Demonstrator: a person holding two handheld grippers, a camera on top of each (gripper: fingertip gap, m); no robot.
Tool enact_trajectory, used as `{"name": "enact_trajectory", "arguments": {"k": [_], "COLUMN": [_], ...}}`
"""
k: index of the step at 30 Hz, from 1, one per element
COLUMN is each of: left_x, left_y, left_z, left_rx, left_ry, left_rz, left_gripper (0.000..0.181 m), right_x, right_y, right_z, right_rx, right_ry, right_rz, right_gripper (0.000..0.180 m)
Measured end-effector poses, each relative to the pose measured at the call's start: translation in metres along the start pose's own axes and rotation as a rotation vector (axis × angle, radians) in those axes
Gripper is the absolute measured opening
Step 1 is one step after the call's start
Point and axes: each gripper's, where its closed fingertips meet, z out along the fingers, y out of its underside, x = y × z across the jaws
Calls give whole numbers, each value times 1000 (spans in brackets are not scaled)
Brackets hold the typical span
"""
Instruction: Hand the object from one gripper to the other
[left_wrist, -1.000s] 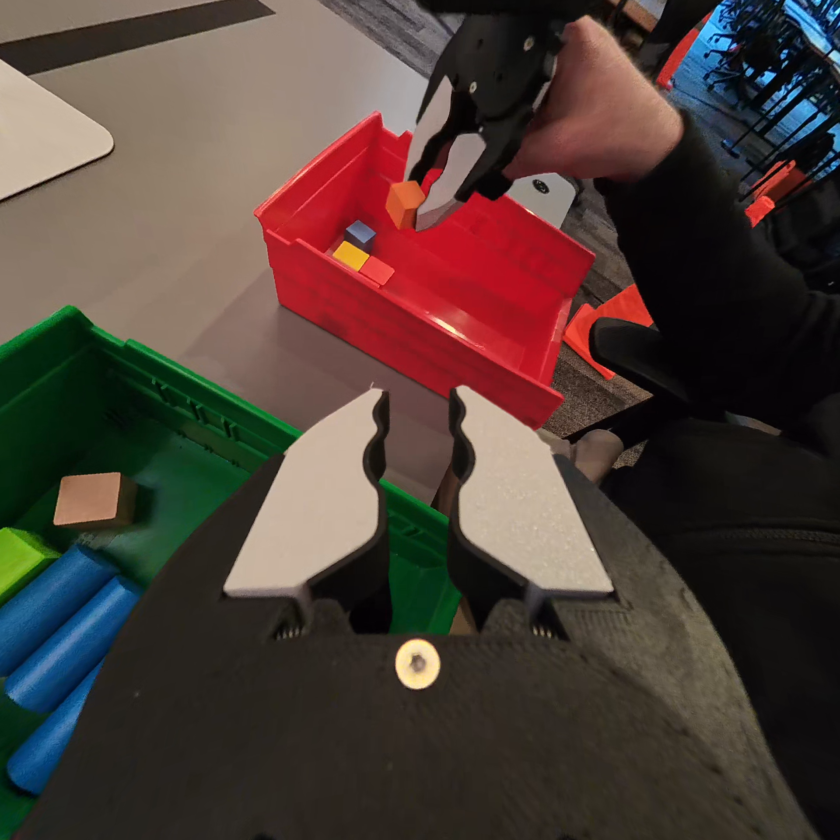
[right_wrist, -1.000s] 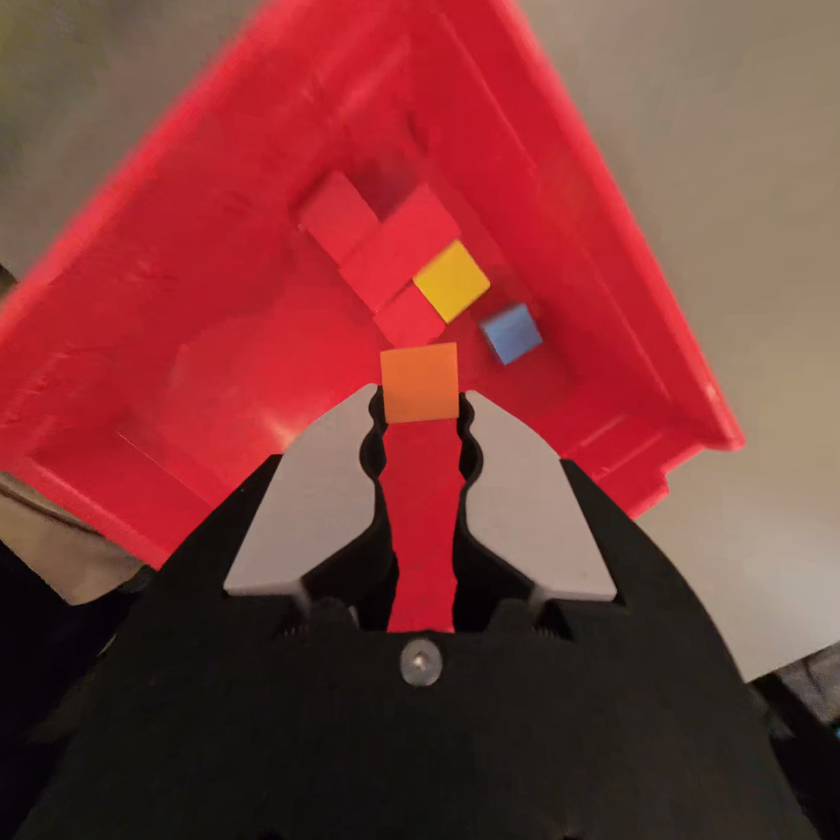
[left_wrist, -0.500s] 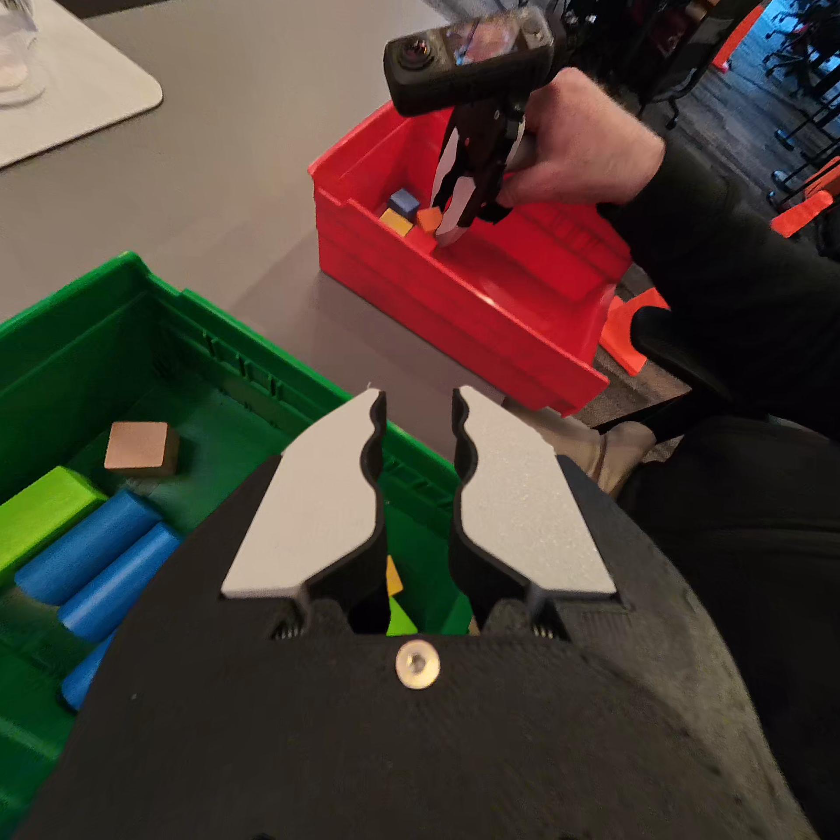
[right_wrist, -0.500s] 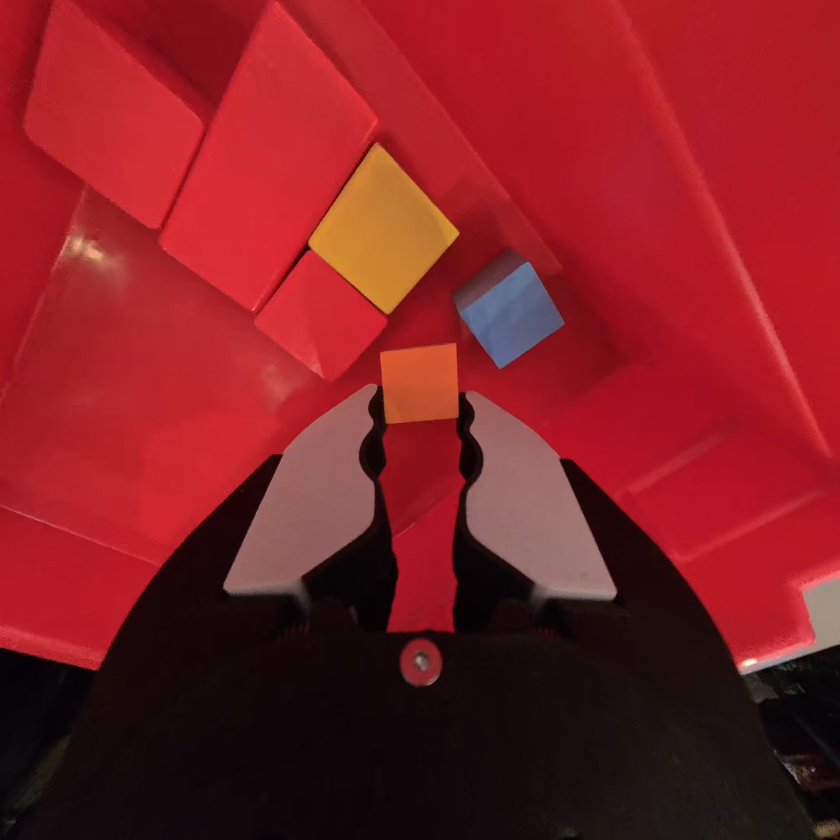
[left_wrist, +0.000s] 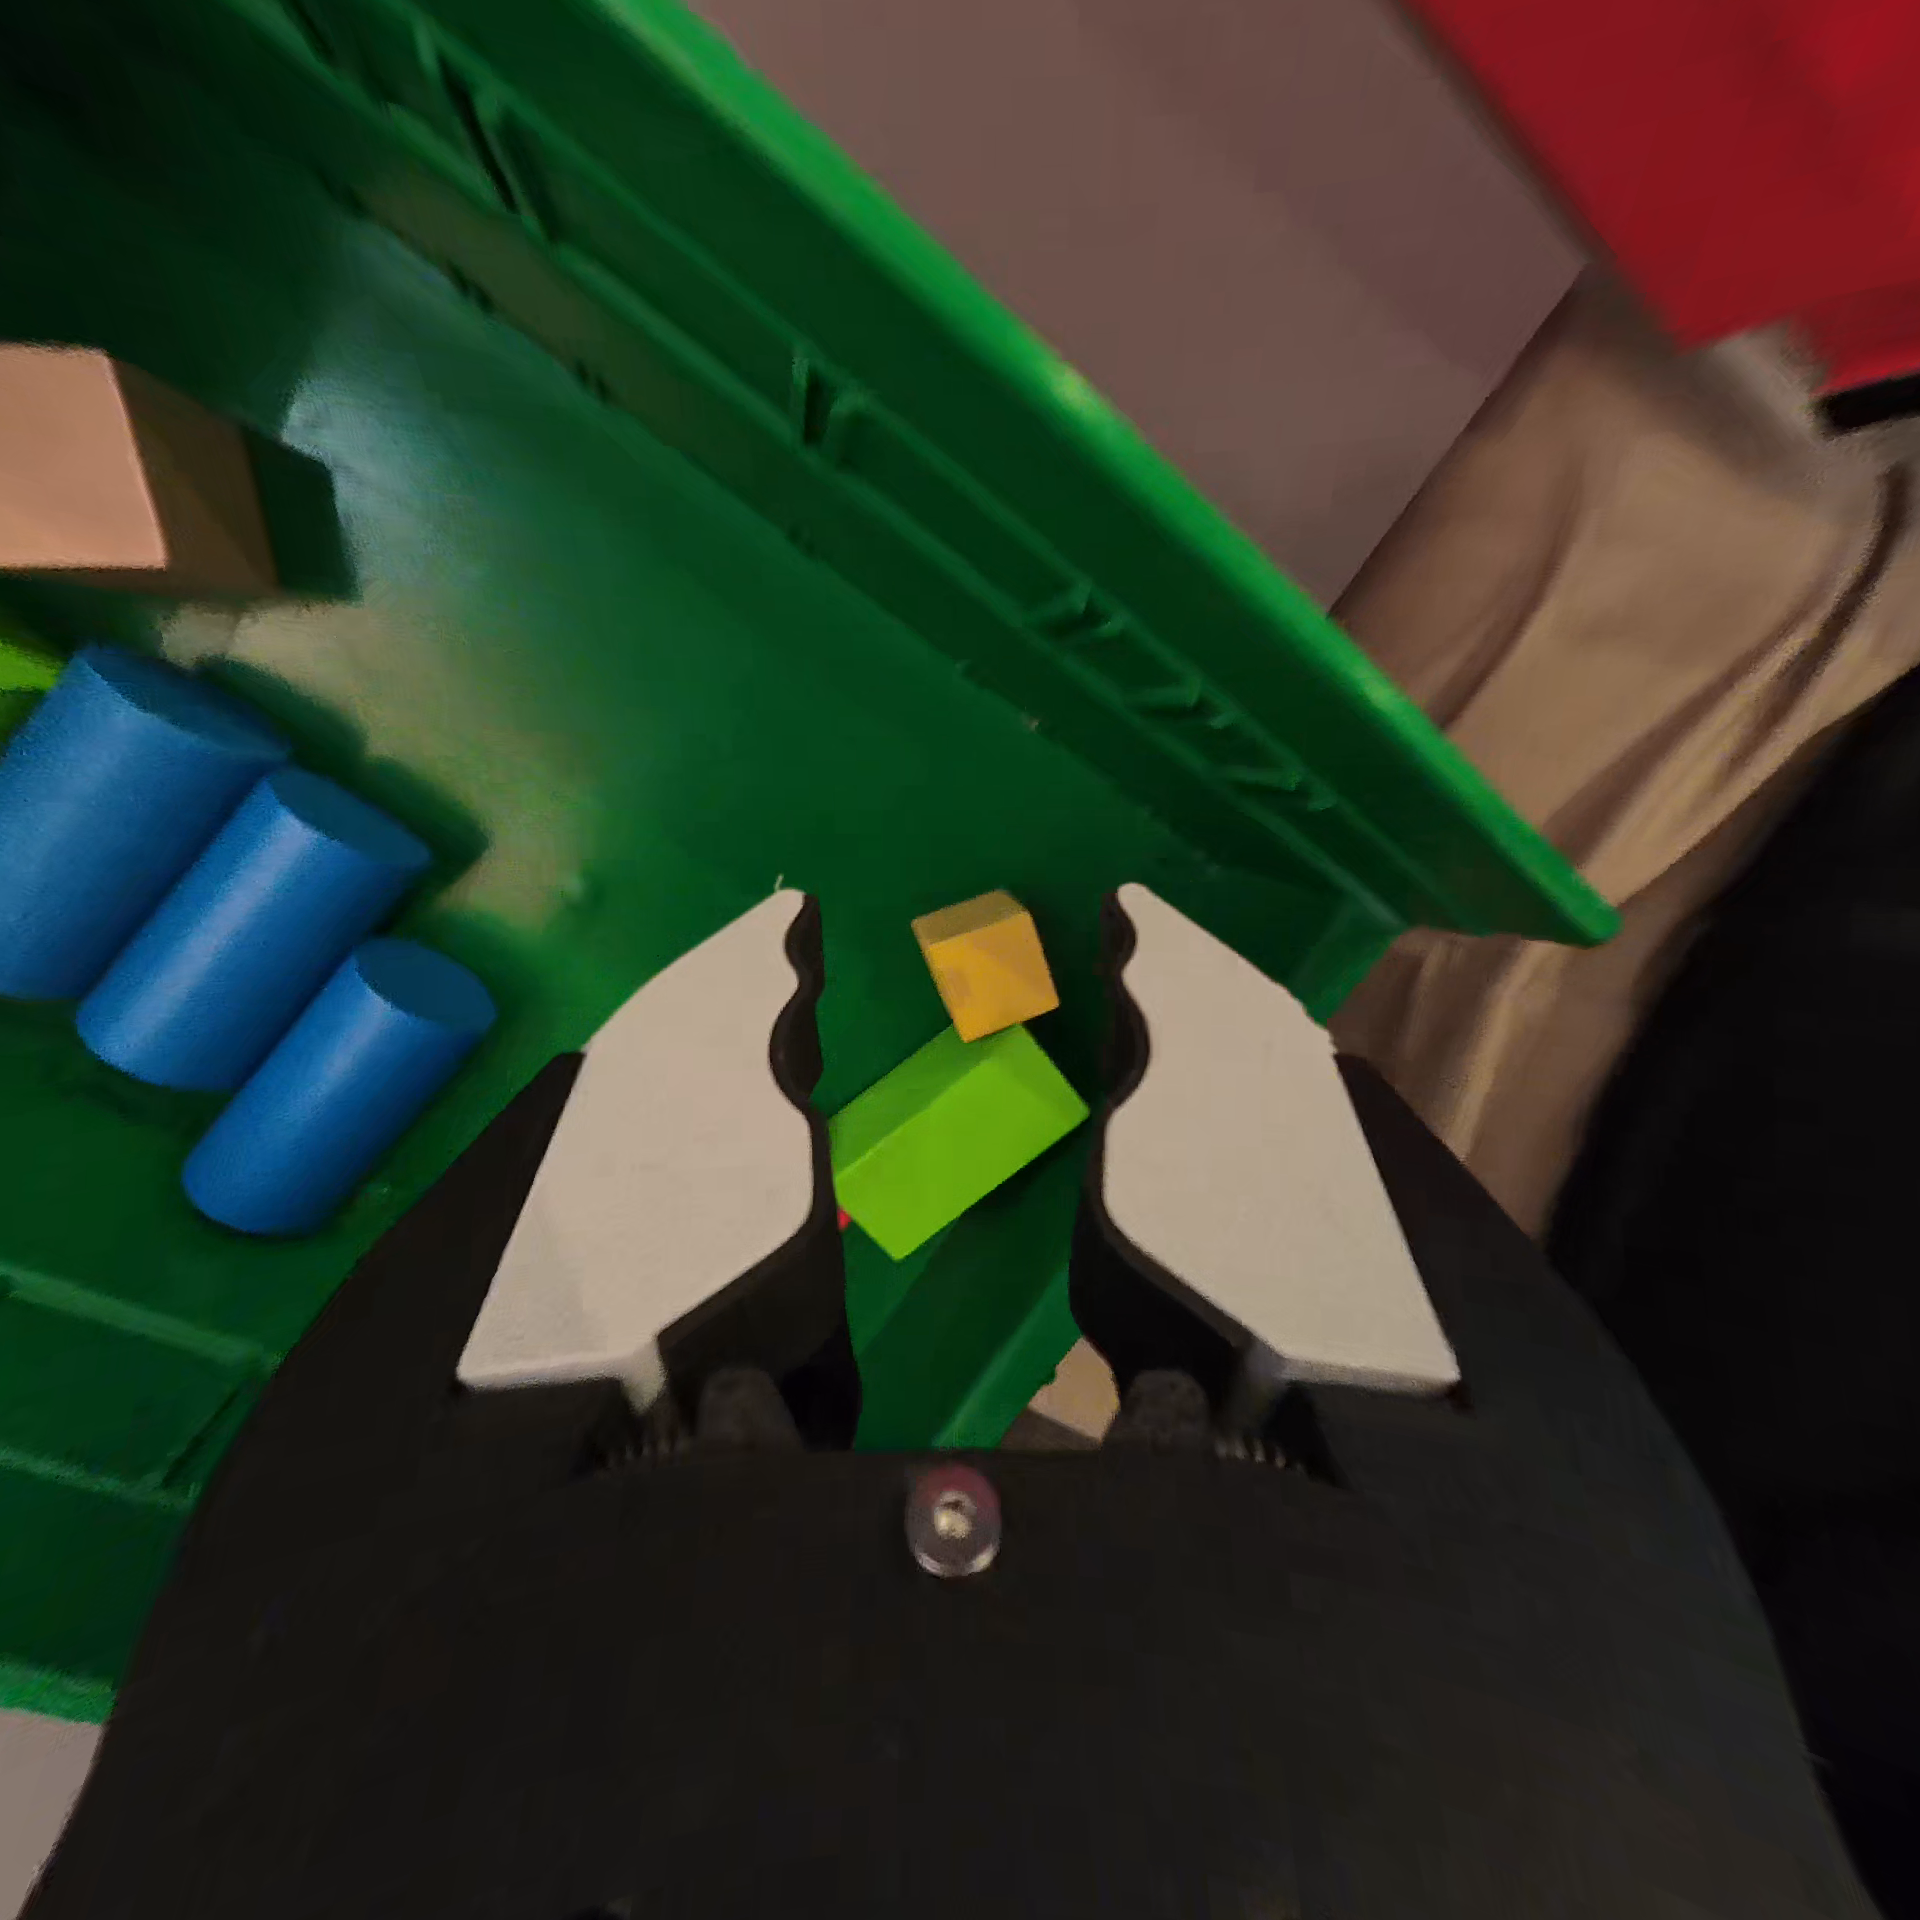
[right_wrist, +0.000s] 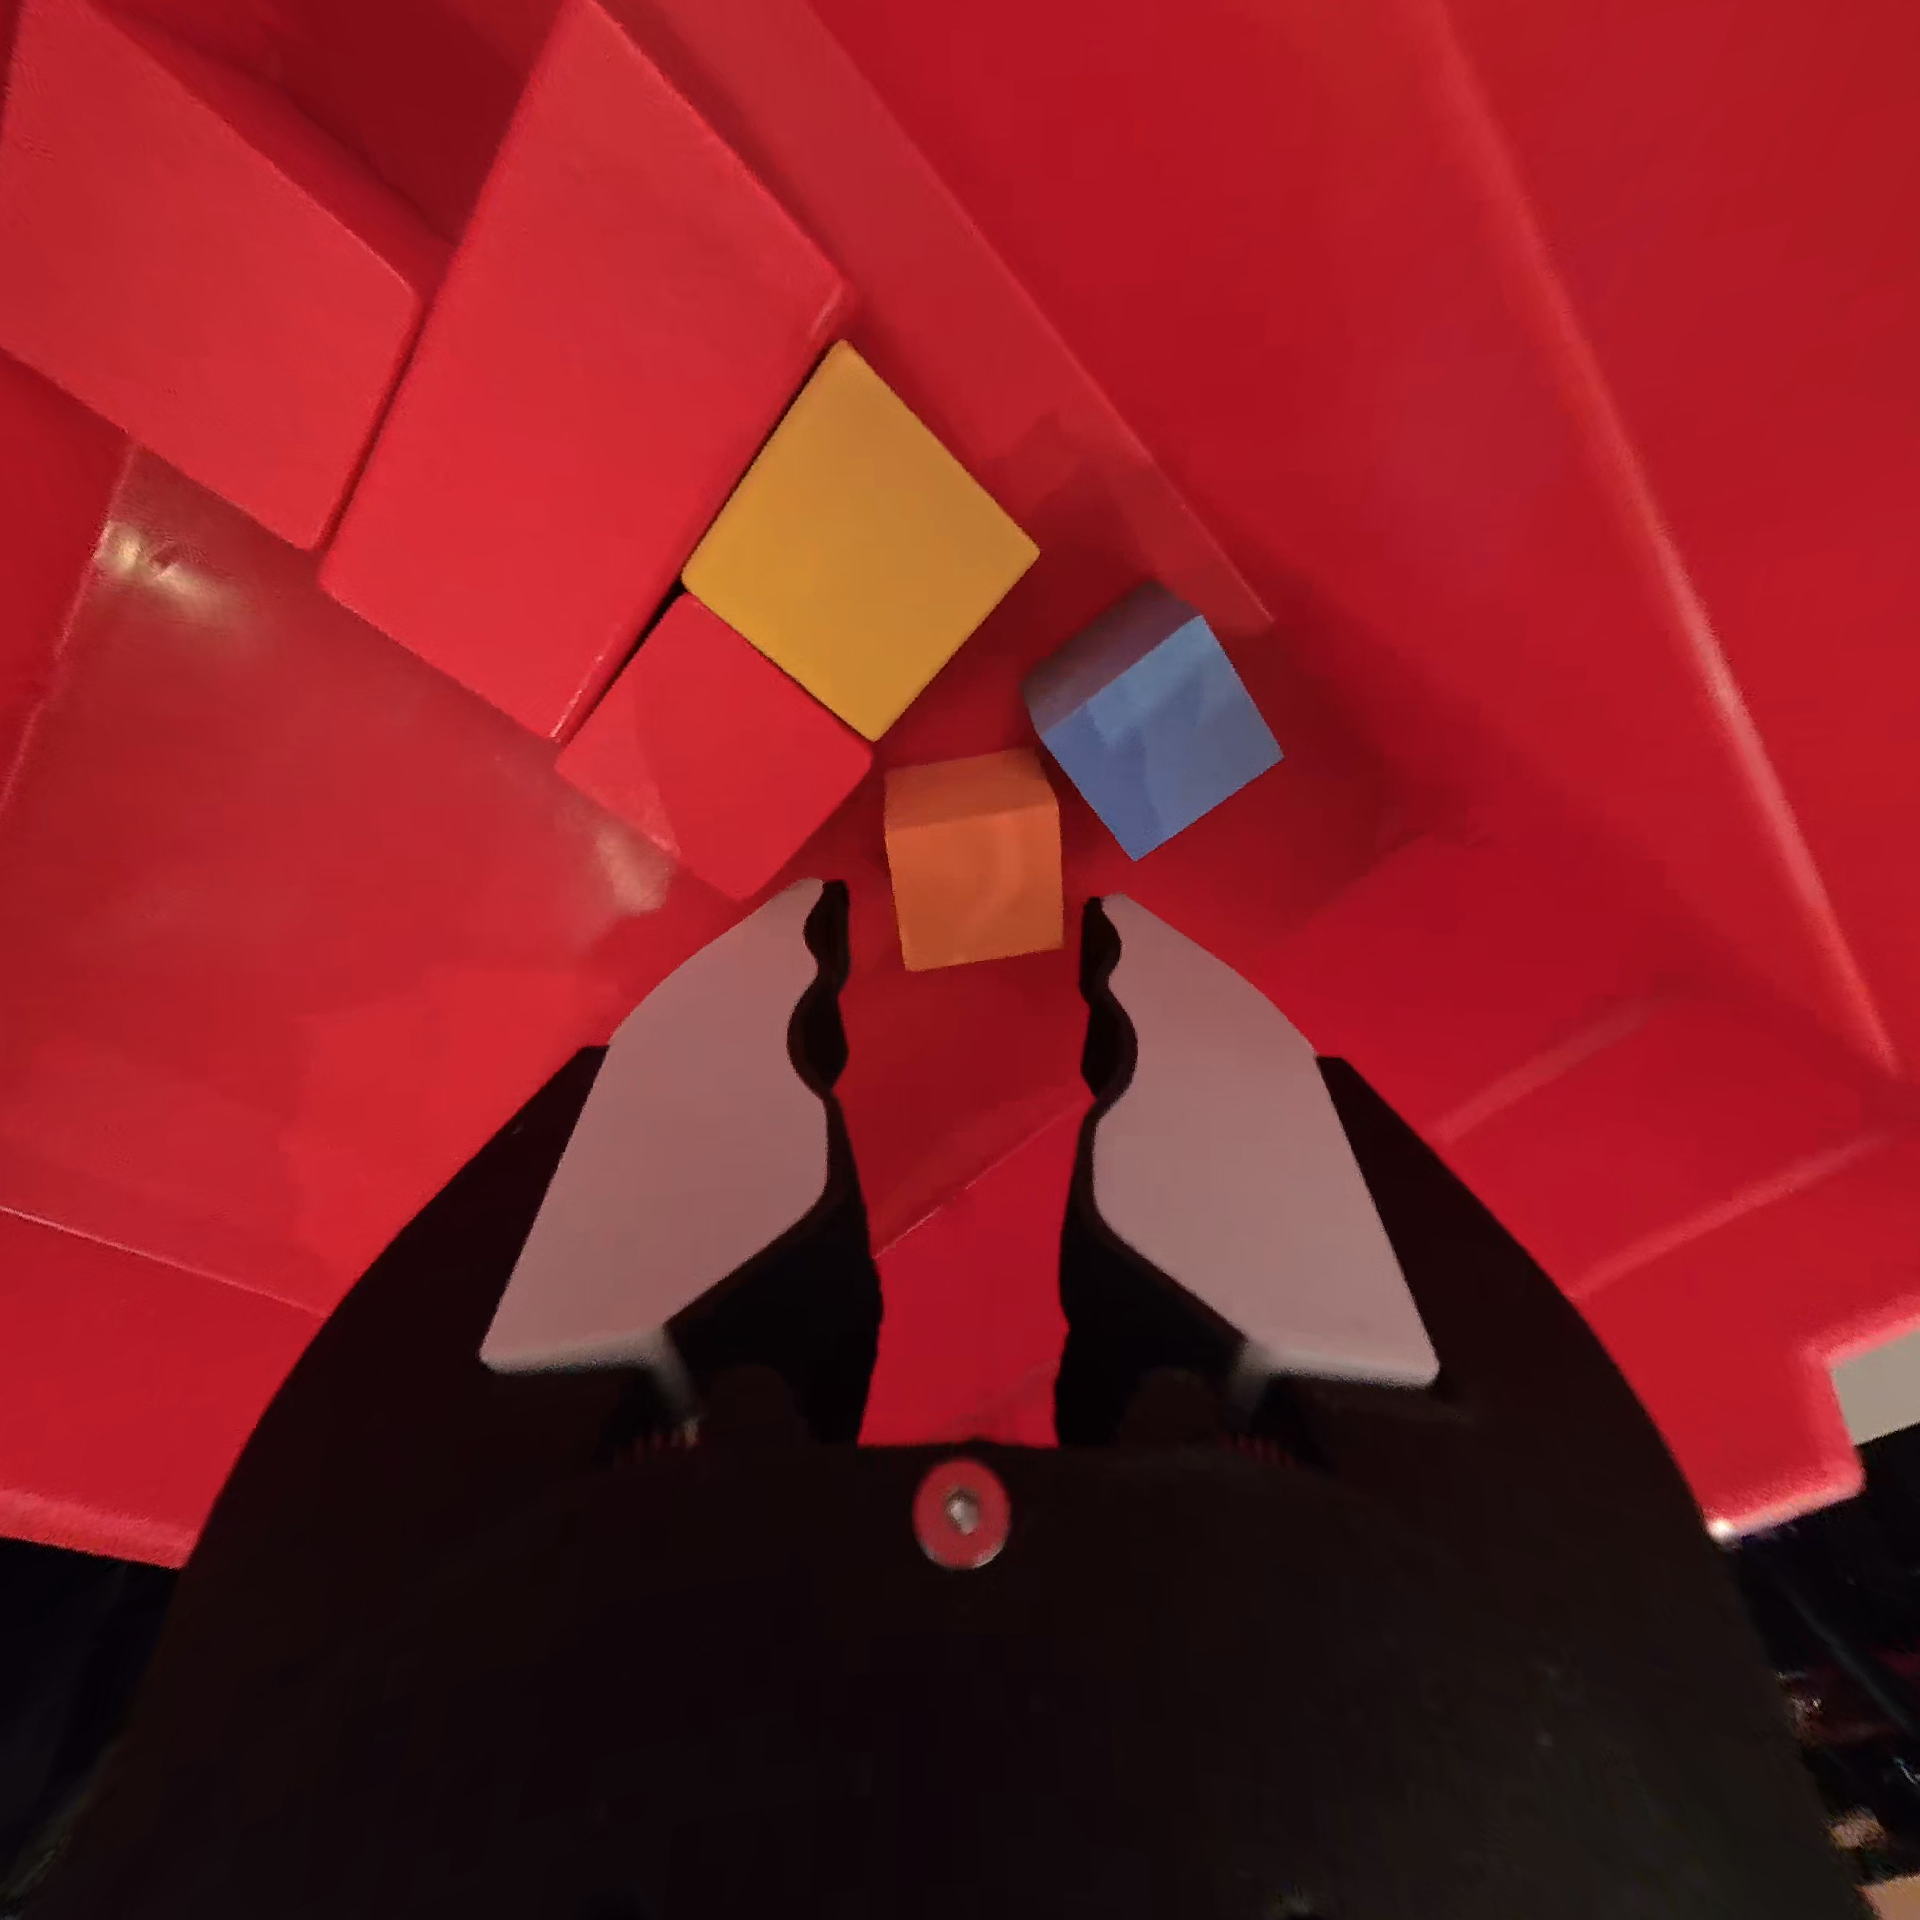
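In the right wrist view, a small orange cube (right_wrist: 975, 860) lies on the floor of the red bin (right_wrist: 1455, 520), just past my right gripper (right_wrist: 961, 904), which is open and empty with the cube free of both fingers. In the left wrist view, my left gripper (left_wrist: 961, 899) is open and empty, pointing down into the green bin (left_wrist: 935, 468). A small yellow cube (left_wrist: 985, 964) and a light green block (left_wrist: 951, 1138) lie between and just beyond its fingers.
In the red bin, a yellow cube (right_wrist: 860, 540), a blue cube (right_wrist: 1153, 722) and several red blocks (right_wrist: 582, 364) crowd around the orange cube. In the green bin lie three blue cylinders (left_wrist: 260, 935) and a tan block (left_wrist: 94, 468). Grey tabletop (left_wrist: 1195, 260) separates the bins.
My right gripper opened and let go of the orange cube, which now rests in the red bin. My left gripper opened wider and dropped into the green bin over the yellow cube and green block.
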Motion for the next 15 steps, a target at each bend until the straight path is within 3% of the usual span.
{"name": "enact_trajectory", "arguments": {"k": [1, 10, 15], "left_x": [-2, -6, 4], "left_y": [6, 31, 27], "left_z": [4, 29, 31], "left_rx": [-46, -232, -212], "left_ry": [-21, -62, 4], "left_rz": [4, -13, -25], "left_gripper": [52, 52, 35], "right_x": [1, -2, -1], "right_y": [-1, -8, -11], "right_z": [-4, -36, -46], "right_rx": [13, 141, 166], "right_ry": [1, -61, -34], "right_rz": [2, 23, 12], "right_gripper": [43, 47, 44]}}
